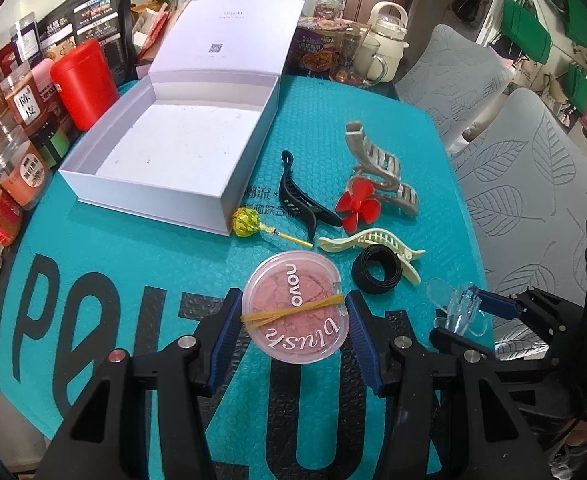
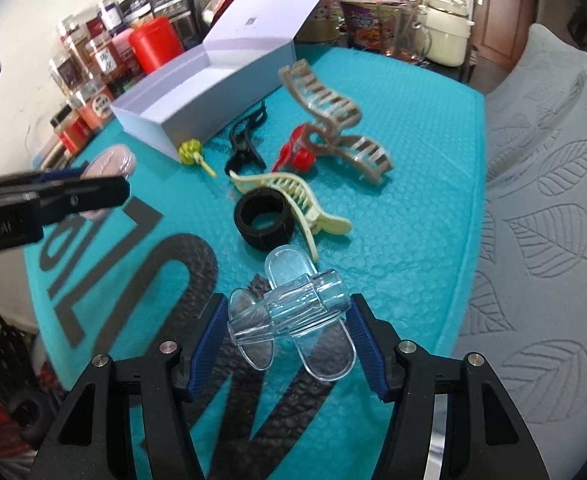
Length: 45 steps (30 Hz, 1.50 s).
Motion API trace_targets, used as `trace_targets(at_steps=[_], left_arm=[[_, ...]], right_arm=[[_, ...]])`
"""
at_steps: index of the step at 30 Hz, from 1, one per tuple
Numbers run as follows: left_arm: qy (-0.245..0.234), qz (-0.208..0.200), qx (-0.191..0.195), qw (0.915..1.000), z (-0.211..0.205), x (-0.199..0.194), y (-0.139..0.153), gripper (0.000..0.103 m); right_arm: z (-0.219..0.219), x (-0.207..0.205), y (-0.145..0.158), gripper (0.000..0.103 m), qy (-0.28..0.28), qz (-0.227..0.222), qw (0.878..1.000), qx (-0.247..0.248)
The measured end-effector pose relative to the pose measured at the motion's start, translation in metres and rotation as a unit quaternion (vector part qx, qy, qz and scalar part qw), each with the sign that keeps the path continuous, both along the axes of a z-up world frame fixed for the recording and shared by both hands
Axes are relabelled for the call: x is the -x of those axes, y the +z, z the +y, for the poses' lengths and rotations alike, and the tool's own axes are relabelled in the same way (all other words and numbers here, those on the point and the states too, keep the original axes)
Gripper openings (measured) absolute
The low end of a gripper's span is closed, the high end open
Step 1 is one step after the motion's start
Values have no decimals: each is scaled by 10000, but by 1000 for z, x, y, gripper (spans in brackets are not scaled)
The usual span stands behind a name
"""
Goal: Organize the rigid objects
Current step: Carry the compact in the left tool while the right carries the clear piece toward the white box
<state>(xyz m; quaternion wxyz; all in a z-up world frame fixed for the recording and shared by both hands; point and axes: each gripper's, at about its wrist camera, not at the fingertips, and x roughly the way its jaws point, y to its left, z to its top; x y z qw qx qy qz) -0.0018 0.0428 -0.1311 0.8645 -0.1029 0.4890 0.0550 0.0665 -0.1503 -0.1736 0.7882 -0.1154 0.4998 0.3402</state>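
I had the left gripper (image 1: 295, 320) pinching the blush compact (image 1: 295, 306) across its width, both blue pads on the rim and the rubber band (image 1: 291, 313) running roughly pad to pad. The right gripper (image 2: 289, 324) sat around the clear hair claw (image 2: 289, 312): near pad looked in contact, far pad close to the barrel end, so I judged it closing on the claw and couldn't confirm a firm grip. For the compact, my call was to keep squeeze steady, since a round smooth lid can rotate or squirt out, then lift straight and carry it forward and left of the left gripper to the open white box (image 1: 173, 148), which sat empty, lowering flat before release. Directly ahead of the left gripper lay the lollipop (image 1: 249, 222) against the box's near corner, and the black hair clip (image 1: 303, 200) just right of it, so the path needed height over both. Further right were the red flower clip (image 1: 357, 204), the taupe claw (image 1: 377, 164), the cream claw (image 1: 373, 240) and the black strap roll (image 1: 375, 274) touching it. Jars and the red canister (image 1: 83, 84) crowded the box's left side, so I wouldn't overshoot there. The teal mat (image 1: 133, 264) was bubbled, fine for sliding.
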Motion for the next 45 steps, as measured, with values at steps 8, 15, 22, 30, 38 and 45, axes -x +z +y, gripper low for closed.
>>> trace_targets(at_steps=[8, 15, 22, 30, 38, 45], left_arm=[[50, -193, -127, 9997, 2, 16, 39, 52], [110, -377, -125, 9992, 16, 29, 67, 52], [-127, -518, -145, 9985, 49, 30, 85, 52], [-302, -645, -272, 9971, 98, 23, 103, 52], [-324, -629, -232, 9972, 140, 14, 101, 52], [-375, -502, -196, 9978, 170, 0, 89, 52]], right_arm=[[-1, 6, 52, 60, -245, -119, 9996, -64], [11, 10, 95, 60, -321, -283, 9988, -218], [42, 18, 123, 60, -416, -479, 9976, -272], [85, 29, 134, 60, -522, -392, 9972, -360], [132, 30, 135, 60, -513, -389, 9973, -356], [164, 22, 127, 60, -468, -346, 9978, -312]])
